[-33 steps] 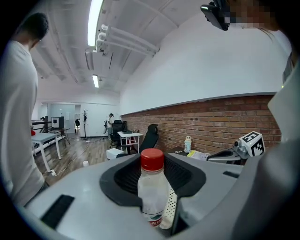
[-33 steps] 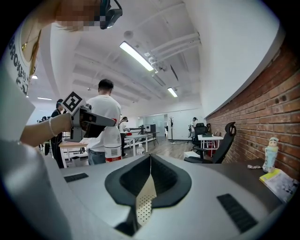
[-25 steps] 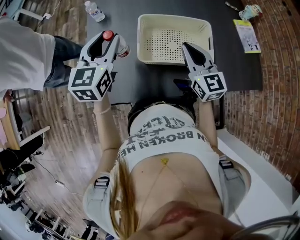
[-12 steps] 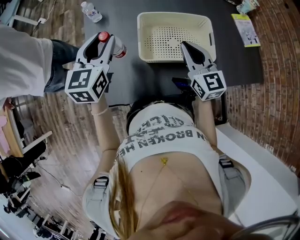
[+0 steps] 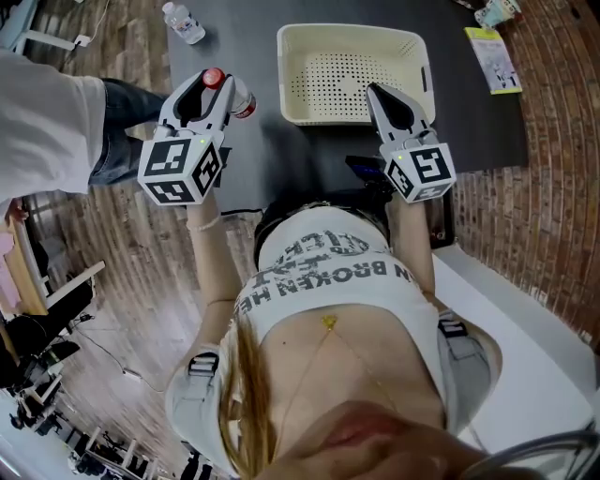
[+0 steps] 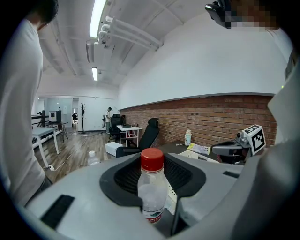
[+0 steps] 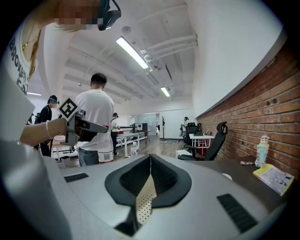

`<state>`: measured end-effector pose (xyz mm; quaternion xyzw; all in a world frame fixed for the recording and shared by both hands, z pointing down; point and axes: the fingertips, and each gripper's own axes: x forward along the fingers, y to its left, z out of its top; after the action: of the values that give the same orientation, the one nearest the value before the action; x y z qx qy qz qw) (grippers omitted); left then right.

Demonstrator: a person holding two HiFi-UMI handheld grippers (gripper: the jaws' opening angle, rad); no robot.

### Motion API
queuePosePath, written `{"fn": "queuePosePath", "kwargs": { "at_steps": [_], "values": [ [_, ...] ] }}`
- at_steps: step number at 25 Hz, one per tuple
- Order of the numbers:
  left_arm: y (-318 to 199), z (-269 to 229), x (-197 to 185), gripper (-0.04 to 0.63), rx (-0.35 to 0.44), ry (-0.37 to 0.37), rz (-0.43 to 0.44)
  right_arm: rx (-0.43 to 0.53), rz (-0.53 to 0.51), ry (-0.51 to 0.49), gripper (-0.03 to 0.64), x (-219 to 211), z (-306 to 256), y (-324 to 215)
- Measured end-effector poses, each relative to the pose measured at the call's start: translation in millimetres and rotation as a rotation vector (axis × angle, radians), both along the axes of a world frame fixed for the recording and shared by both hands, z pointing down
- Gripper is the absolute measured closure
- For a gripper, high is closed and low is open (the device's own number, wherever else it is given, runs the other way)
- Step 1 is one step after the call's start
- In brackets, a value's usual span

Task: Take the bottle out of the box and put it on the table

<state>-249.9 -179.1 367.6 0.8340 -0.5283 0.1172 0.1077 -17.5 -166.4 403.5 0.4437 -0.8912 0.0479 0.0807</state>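
Note:
A clear bottle (image 5: 236,96) with a red cap (image 5: 214,77) stands upright between the jaws of my left gripper (image 5: 214,86), which is shut on it. It hangs above the dark table (image 5: 253,56), left of the cream perforated box (image 5: 352,36), which holds nothing. In the left gripper view the bottle (image 6: 151,190) fills the gap of the left gripper (image 6: 152,185). My right gripper (image 5: 375,92) is shut, its tip over the box's near right rim. In the right gripper view the right gripper (image 7: 150,158) has its tips together, with perforated plastic showing behind.
A second small bottle (image 5: 183,21) lies at the table's far left corner. A booklet (image 5: 494,58) and a small figurine bottle (image 5: 497,11) sit at the far right. A person in a white shirt (image 5: 47,112) stands left of the table. A brick wall runs along the right.
The left gripper has sunk a little with the bottle still in it. The right gripper has shifted slightly by the box's rim and stays shut.

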Motion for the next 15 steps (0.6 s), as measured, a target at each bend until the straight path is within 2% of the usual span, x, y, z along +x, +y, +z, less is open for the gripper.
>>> {"fn": "queuePosePath", "kwargs": {
  "at_steps": [15],
  "values": [
    [5.6, 74.6, 13.2, 0.439, -0.091, -0.015, 0.002, -0.014, 0.000, 0.007, 0.607, 1.6, 5.9, -3.4]
  ]
}}
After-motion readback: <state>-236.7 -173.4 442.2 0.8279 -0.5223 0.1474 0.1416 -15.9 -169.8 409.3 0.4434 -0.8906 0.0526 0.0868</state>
